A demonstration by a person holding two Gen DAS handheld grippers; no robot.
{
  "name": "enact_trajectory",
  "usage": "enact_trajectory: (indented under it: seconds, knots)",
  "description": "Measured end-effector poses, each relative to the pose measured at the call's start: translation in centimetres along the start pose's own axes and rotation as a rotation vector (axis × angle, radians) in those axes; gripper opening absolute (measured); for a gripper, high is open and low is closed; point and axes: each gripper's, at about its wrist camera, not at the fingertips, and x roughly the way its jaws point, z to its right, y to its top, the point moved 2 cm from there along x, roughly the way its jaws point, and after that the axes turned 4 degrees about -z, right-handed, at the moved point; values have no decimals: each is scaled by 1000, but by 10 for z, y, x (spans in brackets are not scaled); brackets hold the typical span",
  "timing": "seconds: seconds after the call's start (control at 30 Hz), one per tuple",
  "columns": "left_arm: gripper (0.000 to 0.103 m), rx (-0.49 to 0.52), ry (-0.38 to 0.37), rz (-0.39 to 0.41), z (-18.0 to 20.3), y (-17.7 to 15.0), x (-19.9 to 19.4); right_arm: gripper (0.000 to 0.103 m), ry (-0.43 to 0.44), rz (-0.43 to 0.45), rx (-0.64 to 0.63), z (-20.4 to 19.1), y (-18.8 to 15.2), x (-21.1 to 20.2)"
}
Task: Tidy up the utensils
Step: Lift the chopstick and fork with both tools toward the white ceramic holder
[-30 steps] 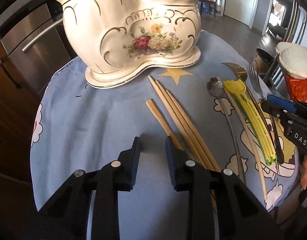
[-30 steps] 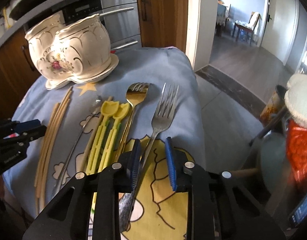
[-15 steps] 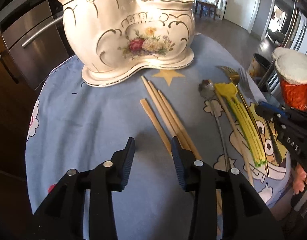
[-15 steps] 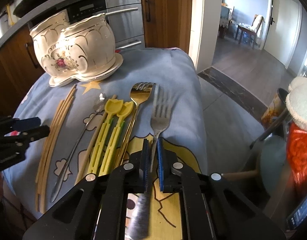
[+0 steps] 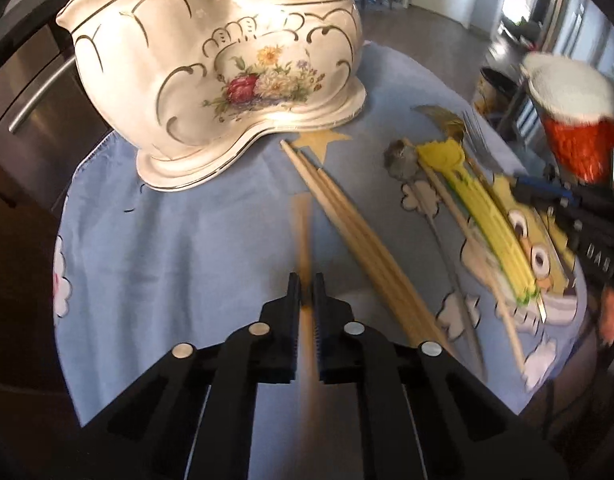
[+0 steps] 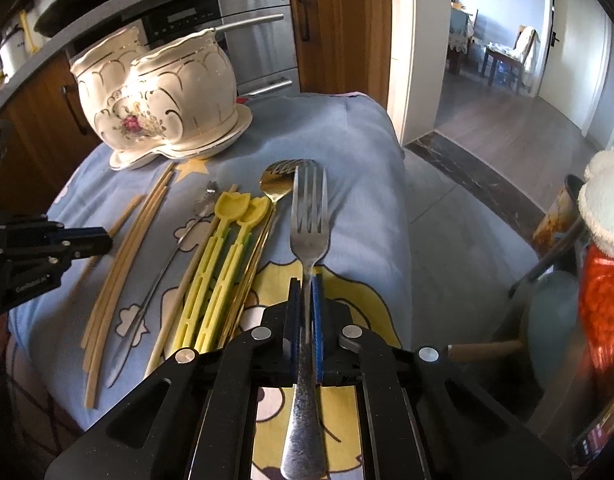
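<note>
The silver fork sat clamped in the right gripper, whose jaws had just been closing and were now pressed tight on its handle below the neck, tines pointing away toward the far edge of the table. A single wooden chopstick was pinched in the left gripper, whose jaws had likewise just been closing and stood nearly together on the stick; the stick was blurred, so whether its far end still touched the cloth was hard to say.

Beside that chopstick, three more chopsticks lay together on the blue cartoon-print cloth. Further right lay a thin metal spoon, another lone wooden stick, a pair of yellow plastic utensils and a gold fork, all roughly parallel. The white floral ceramic holder stood at the back of the cloth, well apart from both grippers.
</note>
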Motion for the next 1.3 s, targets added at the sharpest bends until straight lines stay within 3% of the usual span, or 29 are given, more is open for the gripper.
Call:
enact_trajectory:
  seconds: [0.2,0.27,0.33,0.37,0.43,0.47,0.5,0.67,0.9,1.1,1.3]
  knots:
    - [6,46,18,-37,-12,-9,-5,6,5,-12,-20,-6,-4,-6]
    - [13,42,-2,-35,-13,-16,-7,7,2,-17,-28,-7,-4,-5]
    - [35,32,11,-22,-13,-22,-8,9,-3,-30,-31,-6,-4,0]
    - [37,20,8,-14,-16,-24,-9,9,-3,-23,-35,-6,-3,1]
    - [35,-15,-32,11,-23,-27,-8,6,-4,-13,-49,-8,-3,1]
    - [28,-26,-37,26,-27,-28,-9,6,2,-10,-48,-8,-3,2]
    - [9,-26,-32,38,-29,-28,-8,6,2,-5,-47,-8,-3,1]
    - [6,-15,-68,75,-34,-33,-12,6,9,60,-40,-7,-2,-11]
    - [6,30,-121,289,-44,-50,-61,6,40,197,-56,-15,6,-42]
    - [6,28,-81,511,-52,-44,-108,6,43,361,-122,-40,22,-74]
    - [6,-8,-65,677,-68,-28,-142,6,24,500,-170,-64,54,-94]
